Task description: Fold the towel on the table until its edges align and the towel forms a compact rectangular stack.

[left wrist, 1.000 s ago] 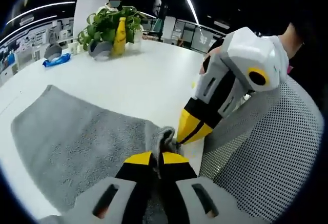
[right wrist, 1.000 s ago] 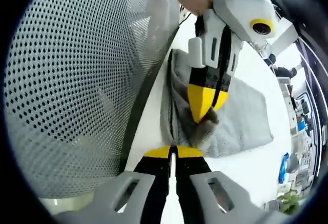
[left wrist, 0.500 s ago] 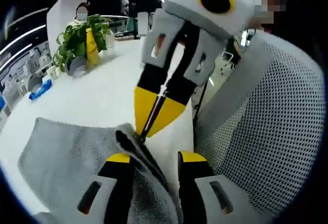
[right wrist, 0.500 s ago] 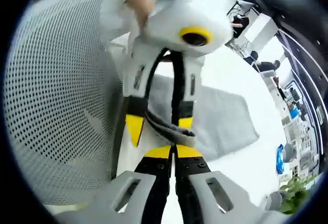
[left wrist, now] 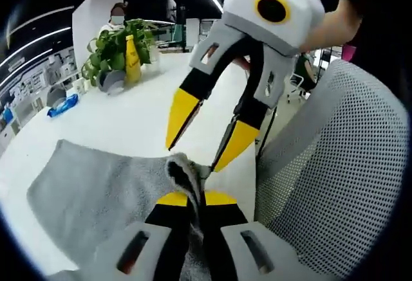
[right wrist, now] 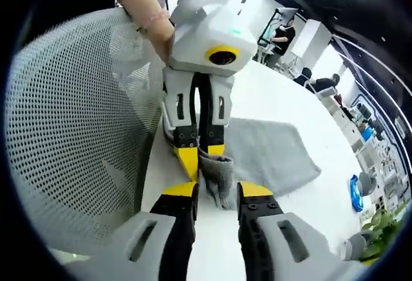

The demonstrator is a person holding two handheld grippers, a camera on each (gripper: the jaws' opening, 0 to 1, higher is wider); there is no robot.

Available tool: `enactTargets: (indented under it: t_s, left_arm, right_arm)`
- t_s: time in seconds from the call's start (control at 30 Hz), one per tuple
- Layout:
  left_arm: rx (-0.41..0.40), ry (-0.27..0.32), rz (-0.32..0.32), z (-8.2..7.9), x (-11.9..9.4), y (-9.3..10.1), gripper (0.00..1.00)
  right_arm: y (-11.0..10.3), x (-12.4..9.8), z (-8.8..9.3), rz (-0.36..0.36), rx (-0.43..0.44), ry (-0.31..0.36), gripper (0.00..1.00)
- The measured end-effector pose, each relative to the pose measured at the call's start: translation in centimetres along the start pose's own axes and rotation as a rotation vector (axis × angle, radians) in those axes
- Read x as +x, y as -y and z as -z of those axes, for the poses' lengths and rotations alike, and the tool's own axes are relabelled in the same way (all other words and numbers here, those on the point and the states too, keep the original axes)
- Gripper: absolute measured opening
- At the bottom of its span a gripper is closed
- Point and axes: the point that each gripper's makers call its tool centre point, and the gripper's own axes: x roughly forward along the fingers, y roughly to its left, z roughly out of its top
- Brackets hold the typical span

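Note:
A grey towel (left wrist: 96,184) lies spread on the white table (left wrist: 129,120), one corner bunched and lifted at the near edge. My left gripper (left wrist: 197,199) is shut on that bunched corner. Just above it hangs my right gripper (left wrist: 196,155), jaws spread wide, nothing held. In the right gripper view the towel (right wrist: 270,152) stretches away to the right. There my right gripper (right wrist: 218,190) stands open with the raised fold between its fingers, untouched. The left gripper (right wrist: 201,155) comes down from above, pinching the fold.
A grey mesh office chair (left wrist: 335,184) (right wrist: 77,139) stands tight against the table edge beside both grippers. At the table's far end are a potted plant (left wrist: 112,43), a yellow bottle (left wrist: 132,53) and a blue packet (left wrist: 62,104). People sit beyond.
The towel corner has changed grippers: my right gripper, shut on it before, has opened, and my left gripper, open half a second ago, has shut on it.

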Motion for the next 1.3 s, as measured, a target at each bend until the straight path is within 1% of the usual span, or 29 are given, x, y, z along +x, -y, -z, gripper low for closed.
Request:
enactTargets:
  t_s: [0.03,0.07,0.1,0.13,0.17,0.3,0.33,0.37,0.4,0.43,0.47,0.5,0.53,0.57,0.6,0.63,0.67,0.7,0.73,0.87,0.9,0.93,1.0,1.03,1.1,1.13,1.17,1.2,1.3]
  left_arm:
    - [0.01,0.001,0.005,0.0,-0.1,0.0,0.05]
    - [0.008,0.0,0.014,0.0,-0.3,0.0,0.05]
    - [0.007,0.0,0.017,0.0,-0.4,0.0,0.05]
    - [0.008,-0.003,0.028,0.1,-0.6,0.1,0.05]
    - [0.015,-0.006,0.033,0.1,-0.7,0.1,0.05]
    - [0.035,-0.024,0.055,0.6,-1.0,0.4,0.05]
    - [0.036,-0.025,0.063,0.6,-1.0,0.5,0.05]
    - [0.033,-0.025,0.068,0.7,-1.2,0.5,0.05]
    - [0.033,-0.021,0.065,0.6,-1.3,0.4,0.06]
    - [0.033,-0.031,0.055,0.8,-1.4,0.2,0.07]
    - [0.062,-0.024,0.021,0.7,-1.5,-0.3,0.1]
    - [0.115,-0.007,-0.026,0.3,-1.5,-0.7,0.21]
    - [0.125,0.004,-0.042,0.0,-1.5,-0.8,0.3]
    - [0.1,0.006,-0.02,-0.3,-1.6,-0.2,0.32]
    - [0.079,0.019,-0.002,-0.7,-1.5,0.2,0.26]
    - [0.056,0.013,-0.057,-0.8,-1.6,-0.6,0.26]
    - [0.099,-0.015,-0.107,-0.6,-2.0,-1.8,0.23]
    - [0.122,-0.031,-0.127,-0.4,-2.2,-2.2,0.17]
    - [0.124,-0.071,-0.149,0.3,-2.7,-2.7,0.13]
    - [0.109,-0.088,-0.124,0.9,-4.2,-2.9,0.12]
    - [0.135,-0.133,-0.082,2.0,-5.0,-2.4,0.12]
    - [0.139,-0.139,-0.075,2.2,-5.2,-2.4,0.13]
    - [0.154,-0.151,-0.05,3.5,-6.2,-2.2,0.12]
    - [0.131,-0.184,-0.051,4.6,-6.9,-2.4,0.12]
    - [0.113,-0.206,-0.085,6.0,-7.9,-3.4,0.11]
    - [0.094,-0.184,-0.096,5.9,-8.2,-3.7,0.11]
    - [0.059,-0.138,-0.096,5.5,-8.4,-3.7,0.11]
    - [-0.005,-0.097,-0.094,5.0,-8.8,-4.0,0.11]
    - [-0.063,-0.054,-0.109,4.5,-9.4,-4.8,0.11]
  right_arm:
    - [-0.2,0.3,0.1,-0.011,-0.03,-0.012,0.28]
    - [-0.6,0.7,0.7,-0.036,-0.076,-0.061,0.29]
    - [-0.8,1.0,0.9,-0.049,-0.112,-0.078,0.28]
    - [-1.0,1.2,0.6,-0.065,-0.158,-0.076,0.28]
    - [-1.0,1.4,0.3,-0.069,-0.167,-0.068,0.28]
    - [-0.8,1.5,-1.5,-0.08,-0.196,-0.015,0.2]
    - [-0.7,1.6,-1.8,-0.075,-0.221,-0.008,0.14]
    - [-0.8,1.6,-1.7,-0.095,-0.248,-0.031,0.1]
    - [-1.3,1.7,-1.8,-0.125,-0.228,-0.03,0.07]
    - [-1.0,1.7,-2.0,-0.112,-0.2,-0.023,0.06]
    - [-0.8,1.7,-2.2,-0.105,-0.151,-0.014,0.05]
    - [-0.5,1.7,-2.5,-0.105,-0.07,0.008,0.05]
    - [-0.1,1.7,-2.7,-0.096,-0.008,0.021,0.05]
    - [1.0,1.6,-2.7,-0.055,0.039,0.024,0.05]
    - [1.7,1.6,-3.0,-0.032,0.073,0.04,0.04]
    - [1.5,1.6,-3.0,-0.064,0.113,0.036,0.04]
    - [2.0,1.5,-3.3,-0.044,0.159,0.062,0.04]
    - [2.1,1.4,-3.7,-0.048,0.175,0.092,0.04]
    - [2.2,1.2,-3.7,-0.042,0.221,0.105,0.04]
    - [2.8,0.5,-3.6,-0.014,0.343,0.162,0.04]
    - [3.0,0.2,-3.5,-0.007,0.41,0.188,0.04]
    - [3.2,0.0,-3.5,-0.005,0.458,0.215,0.04]
    - [3.5,-0.5,-3.5,0.005,0.539,0.267,0.04]
    - [3.6,-0.7,-3.2,0.009,0.584,0.284,0.03]
    - [3.6,-0.9,-2.4,0.021,0.625,0.287,0.03]
    - [3.4,-1.0,-2.3,0.015,0.631,0.291,0.03]
    - [3.4,-1.0,-2.2,0.023,0.648,0.294,0.03]
    - [3.4,-1.0,-2.1,0.025,0.653,0.296,0.03]
    - [3.7,-1.2,-1.7,0.038,0.743,0.332,0.03]
